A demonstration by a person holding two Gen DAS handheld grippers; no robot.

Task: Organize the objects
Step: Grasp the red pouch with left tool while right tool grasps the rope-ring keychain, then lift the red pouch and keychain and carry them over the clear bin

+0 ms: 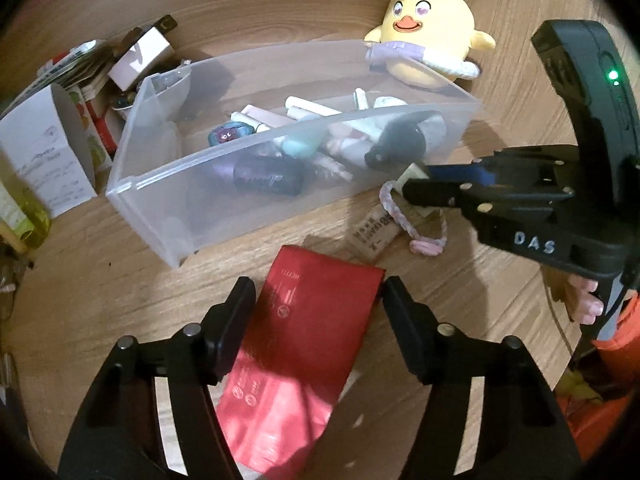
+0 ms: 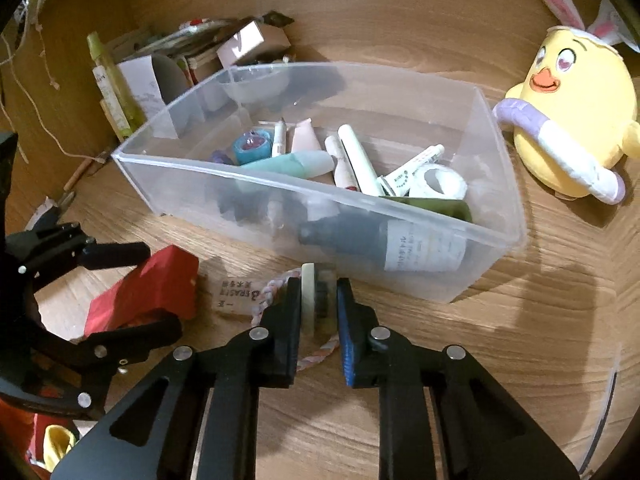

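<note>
**Red box between open fingers, small disc pinched at the bin**

Translucent plastic forms the storage bin [image 2: 400, 216] that sits in the middle of the wooden table [image 2: 520, 340]. Inside it lie tubes, pens, a roll of white tape [image 2: 442, 182], a blue tape roll [image 2: 252, 147] and a dark bottle [image 2: 384, 246] with a pale label pressed against the near wall.

The right gripper [image 2: 319, 300] is closed on a small round disc-shaped object [image 2: 316, 296], pale on one face and dark on the other, held upright between the black finger and the blue-padded one. It hangs just in front of the bin's near wall, above a braided pink-and-white cord [image 1: 400, 216] and a small printed tag [image 2: 236, 294] that lie on the table.

The left gripper [image 1: 318, 312] stands wide open, its two fingers on either side of a red box [image 1: 304, 352] that lies flat on the wood just short of the bin. I cannot tell whether the pads touch the box.

A yellow chick plush [image 2: 576, 120] with rabbit ears and a purple-and-white ring around its body sits beside the bin's right end. Behind the bin's left end are heaped cartons and a white paper box [image 1: 44, 156].
</note>
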